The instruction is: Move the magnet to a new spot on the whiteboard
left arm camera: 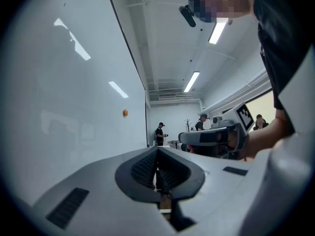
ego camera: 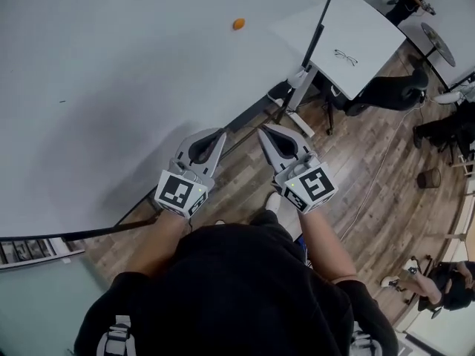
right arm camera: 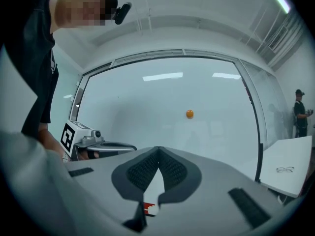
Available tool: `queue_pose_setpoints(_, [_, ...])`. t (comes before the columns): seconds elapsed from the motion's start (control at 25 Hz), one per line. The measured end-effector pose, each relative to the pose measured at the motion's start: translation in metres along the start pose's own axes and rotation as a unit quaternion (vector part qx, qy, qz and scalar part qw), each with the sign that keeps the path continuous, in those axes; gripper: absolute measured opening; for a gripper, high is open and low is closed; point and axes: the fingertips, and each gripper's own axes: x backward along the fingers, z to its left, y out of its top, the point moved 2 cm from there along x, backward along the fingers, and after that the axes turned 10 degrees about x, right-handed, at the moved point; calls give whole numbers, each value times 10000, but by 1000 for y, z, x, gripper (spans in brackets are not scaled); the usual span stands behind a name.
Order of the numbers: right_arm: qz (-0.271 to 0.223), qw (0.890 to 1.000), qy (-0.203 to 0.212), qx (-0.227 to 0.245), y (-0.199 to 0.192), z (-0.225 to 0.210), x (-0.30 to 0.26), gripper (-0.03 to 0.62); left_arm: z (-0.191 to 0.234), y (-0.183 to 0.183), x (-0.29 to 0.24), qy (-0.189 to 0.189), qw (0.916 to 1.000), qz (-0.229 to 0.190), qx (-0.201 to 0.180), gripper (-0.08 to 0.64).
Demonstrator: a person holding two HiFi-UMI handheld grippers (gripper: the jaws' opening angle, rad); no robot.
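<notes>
Both pairs of jaws are sitting pressed together with nothing between them. The left gripper [ego camera: 220, 133] and the right gripper [ego camera: 262, 130] are hovering side by side near the person, their tips pointing toward the whiteboard [ego camera: 111, 87]. The orange magnet [ego camera: 238, 24] is sticking to the whiteboard, far from both tips. A white table [ego camera: 371, 28] is standing at the far right.

magnet [ego camera: 238, 24]: set on the whiteboard [ego camera: 111, 87], toward its right side | left gripper [ego camera: 220, 134] and right gripper [ego camera: 263, 130]: held side by side before the whiteboard, well apart from the magnet | table [ego camera: 371, 28]: placed right of the whiteboard | glasses [ego camera: 345, 57]: laid on the table
</notes>
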Motion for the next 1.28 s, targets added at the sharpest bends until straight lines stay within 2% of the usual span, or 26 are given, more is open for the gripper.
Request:
queue_pose_setpoints(0.4, [-187, 9962, 855, 30, -10, -75, -42, 0, 27, 6, -65, 933, 9954, -187, 106, 2])
queue_pose_setpoints(0.68, [-301, 9858, 1639, 219, -21, -98, -64, 0, 41, 1, -88, 1746, 9836, -426, 123, 2])
queue_pose_setpoints(0.84, [-454, 9814, 1839, 321, -15, -109, -74, 0, 43, 6, -94, 2089, 9771, -405, -4, 2])
queue_pose_setpoints(1.08, [-678, 9772, 1954, 479, -6, -116, -91, 0, 52, 15, -89, 2683, 9621, -464, -138, 2])
queue_pose_setpoints(1.28, [-751, 9775, 1929, 414, -4, -118, -103, 0, 58, 24, -82, 2916, 9549, -524, -180, 2])
